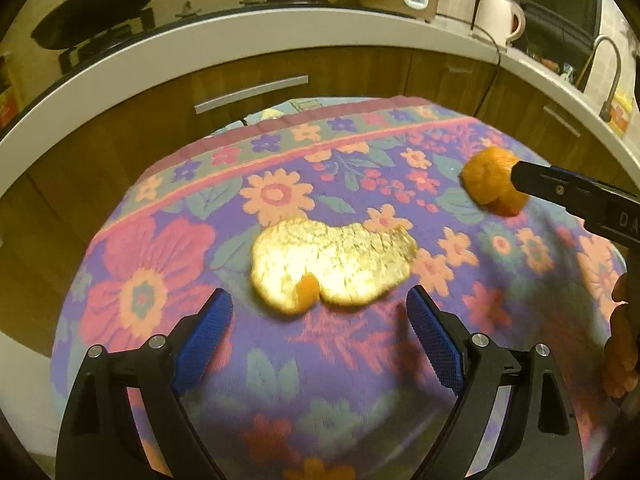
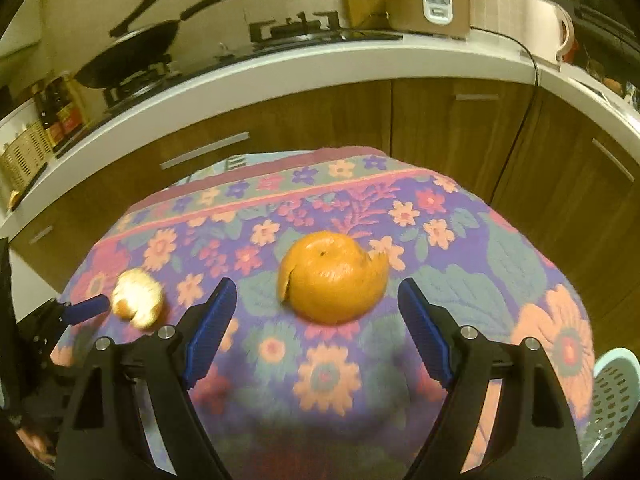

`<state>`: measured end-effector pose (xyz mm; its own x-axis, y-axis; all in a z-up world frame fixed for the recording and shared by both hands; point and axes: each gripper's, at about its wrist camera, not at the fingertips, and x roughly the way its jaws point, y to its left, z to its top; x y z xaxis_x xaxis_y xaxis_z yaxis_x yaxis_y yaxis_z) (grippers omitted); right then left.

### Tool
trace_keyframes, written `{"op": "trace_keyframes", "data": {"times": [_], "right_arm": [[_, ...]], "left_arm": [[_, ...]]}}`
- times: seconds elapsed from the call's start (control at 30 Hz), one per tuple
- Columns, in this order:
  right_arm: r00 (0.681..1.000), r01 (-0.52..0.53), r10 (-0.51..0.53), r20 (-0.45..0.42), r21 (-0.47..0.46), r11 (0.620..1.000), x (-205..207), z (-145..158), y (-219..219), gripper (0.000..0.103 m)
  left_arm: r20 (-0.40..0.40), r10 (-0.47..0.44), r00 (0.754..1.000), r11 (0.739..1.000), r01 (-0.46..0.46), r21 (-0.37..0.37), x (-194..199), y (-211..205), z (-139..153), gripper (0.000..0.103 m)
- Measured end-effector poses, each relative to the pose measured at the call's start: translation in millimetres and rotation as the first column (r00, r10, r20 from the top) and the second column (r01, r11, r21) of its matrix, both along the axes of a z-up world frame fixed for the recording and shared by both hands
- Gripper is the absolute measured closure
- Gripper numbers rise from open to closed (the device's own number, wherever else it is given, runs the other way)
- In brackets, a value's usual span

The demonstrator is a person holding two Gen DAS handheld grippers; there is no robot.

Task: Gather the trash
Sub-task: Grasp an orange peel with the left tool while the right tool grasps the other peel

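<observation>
A flat orange peel, pale inside up, lies on the floral cloth just ahead of my open left gripper; it also shows in the right wrist view, next to the left gripper's blue fingertip. A domed orange peel, skin up, sits on the cloth between and just ahead of the spread fingers of my right gripper. In the left wrist view this peel is at the right gripper's black finger, near the table's right side.
A mint green perforated basket stands low at the right of the table. Behind the table run wooden cabinets and a white counter with a wok, rice cooker and kettle.
</observation>
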<state>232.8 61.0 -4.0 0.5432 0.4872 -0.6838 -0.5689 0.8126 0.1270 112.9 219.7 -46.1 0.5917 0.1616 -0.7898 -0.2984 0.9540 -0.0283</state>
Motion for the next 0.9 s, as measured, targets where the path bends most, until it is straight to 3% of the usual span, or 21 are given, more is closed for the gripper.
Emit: {"op": "trace_keyframes", "data": {"times": [0.2, 0.53, 0.73, 0.9], "right_arm": [[1.0, 0.004, -0.004, -0.016, -0.03, 1.0, 13, -9, 15, 0.024], [0.999, 0.024, -0.026, -0.041, -0.047, 0.999, 18, -16, 15, 0.027], [0.999, 0.024, -0.025, -0.02, -0.056, 0.998, 14, -15, 16, 0.051], [1.0, 0.0, 0.0, 0.012, -0.034, 0.999, 5, -11, 14, 0.082]], "left_arm": [[-0.02, 0.014, 1.0, 1.0, -0.013, 0.013, 23, 4, -3, 0.017], [0.08, 0.009, 0.997, 1.0, -0.008, -0.01, 13, 2, 6, 0.051], [0.112, -0.006, 0.994, 0.999, 0.01, -0.035, 8, 3, 8, 0.066], [0.156, -0.007, 0.988, 0.997, 0.019, -0.078, 2, 8, 11, 0.081]]}}
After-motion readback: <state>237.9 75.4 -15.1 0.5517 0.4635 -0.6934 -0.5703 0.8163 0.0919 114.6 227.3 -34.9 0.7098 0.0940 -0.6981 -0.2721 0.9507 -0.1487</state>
